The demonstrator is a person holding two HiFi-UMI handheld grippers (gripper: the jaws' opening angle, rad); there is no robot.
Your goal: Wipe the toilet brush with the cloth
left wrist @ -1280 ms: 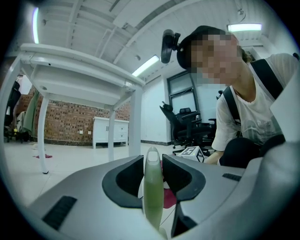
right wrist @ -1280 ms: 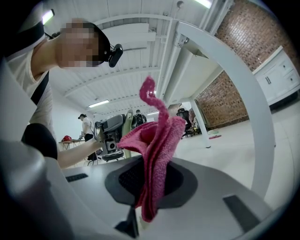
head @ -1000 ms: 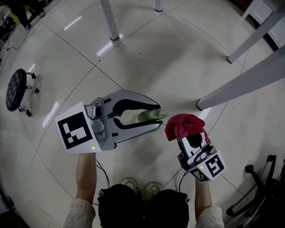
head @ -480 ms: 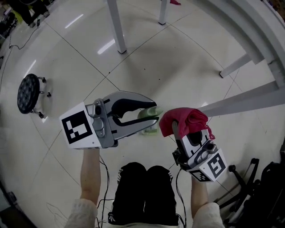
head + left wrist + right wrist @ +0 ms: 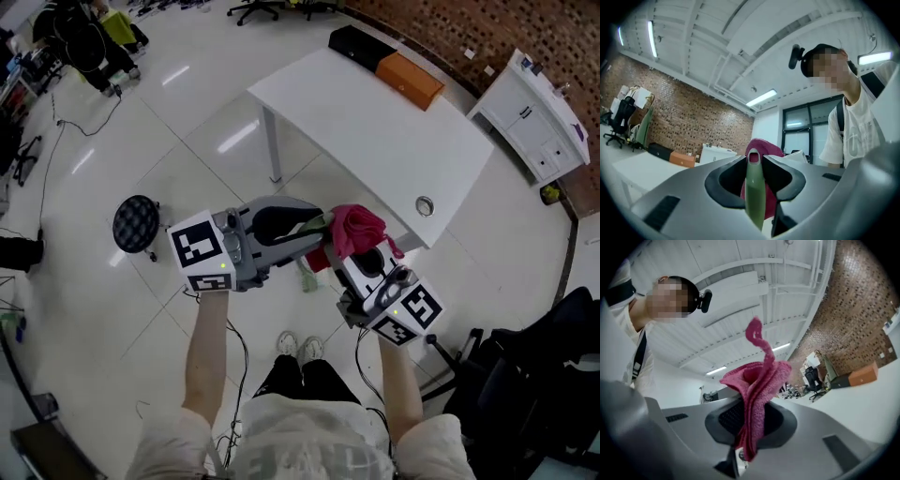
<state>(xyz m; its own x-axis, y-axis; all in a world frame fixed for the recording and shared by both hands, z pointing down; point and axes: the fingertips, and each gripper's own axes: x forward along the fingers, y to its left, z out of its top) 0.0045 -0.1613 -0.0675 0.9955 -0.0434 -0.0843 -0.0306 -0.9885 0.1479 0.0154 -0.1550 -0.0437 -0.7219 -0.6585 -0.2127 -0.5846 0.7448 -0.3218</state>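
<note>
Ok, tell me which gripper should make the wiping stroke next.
Right. The right gripper is shut on the pink cloth, bunched beside the green toilet brush; the left gripper clamps the brush and should probably steady it.

White rectangular desk on glossy tiled floor. Black box and orange box side by side at its far edge. Round black wheeled stool off left. White cabinet against brick wall.

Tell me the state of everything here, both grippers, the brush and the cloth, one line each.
left gripper, shut on the toilet brush.
right gripper, shut on the cloth.
toilet brush, clamped by its green handle, held in the air.
cloth, bunched, pinched, close to the brush; contact unclear.
</note>
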